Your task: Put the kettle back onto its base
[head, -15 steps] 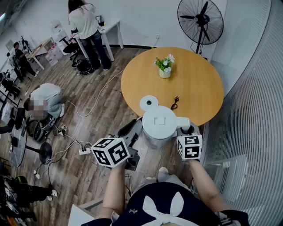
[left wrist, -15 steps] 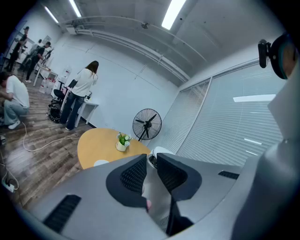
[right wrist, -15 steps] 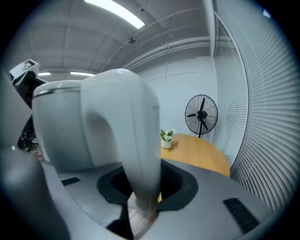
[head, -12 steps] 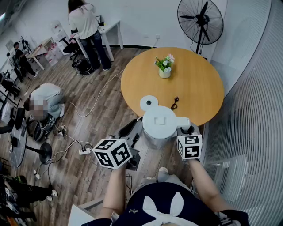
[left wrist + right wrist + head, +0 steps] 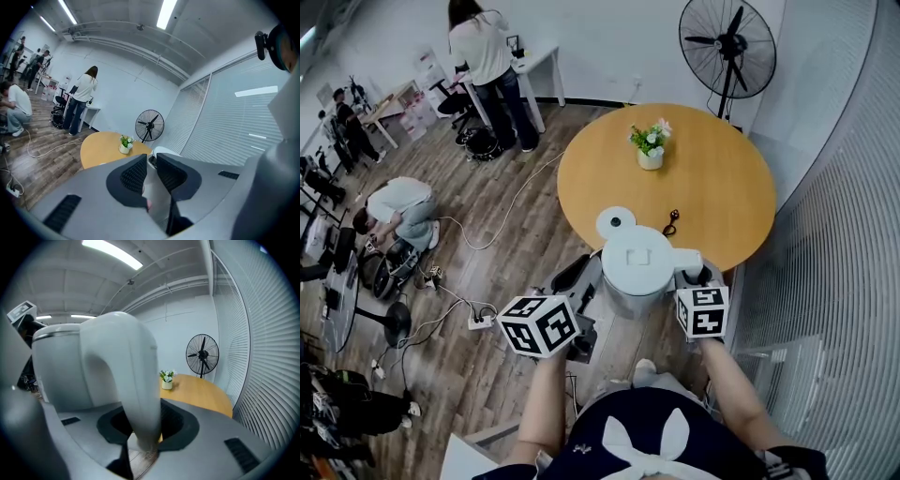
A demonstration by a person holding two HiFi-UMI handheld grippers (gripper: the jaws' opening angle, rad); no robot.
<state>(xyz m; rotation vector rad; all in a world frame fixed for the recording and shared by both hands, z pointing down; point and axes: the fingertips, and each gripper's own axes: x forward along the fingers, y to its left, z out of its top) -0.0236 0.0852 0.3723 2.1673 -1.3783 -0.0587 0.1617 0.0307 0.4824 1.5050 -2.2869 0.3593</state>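
The white kettle hangs in the air just short of the round wooden table's near edge. My right gripper is shut on its handle, which fills the gap between the dark pads in the right gripper view. The kettle's round white base lies on the table just beyond the kettle. My left gripper is beside the kettle's left flank. In the left gripper view its jaws stand together with only a thin slit and grip nothing. The kettle shows past them.
A small flower pot and a dark bunch of keys sit on the table. A standing fan is behind it and blinds run along the right. Cables and a power strip lie on the floor. One person stands and another crouches at the left.
My left gripper has edged slightly to the right. The kettle stays held in the same place by the right gripper.
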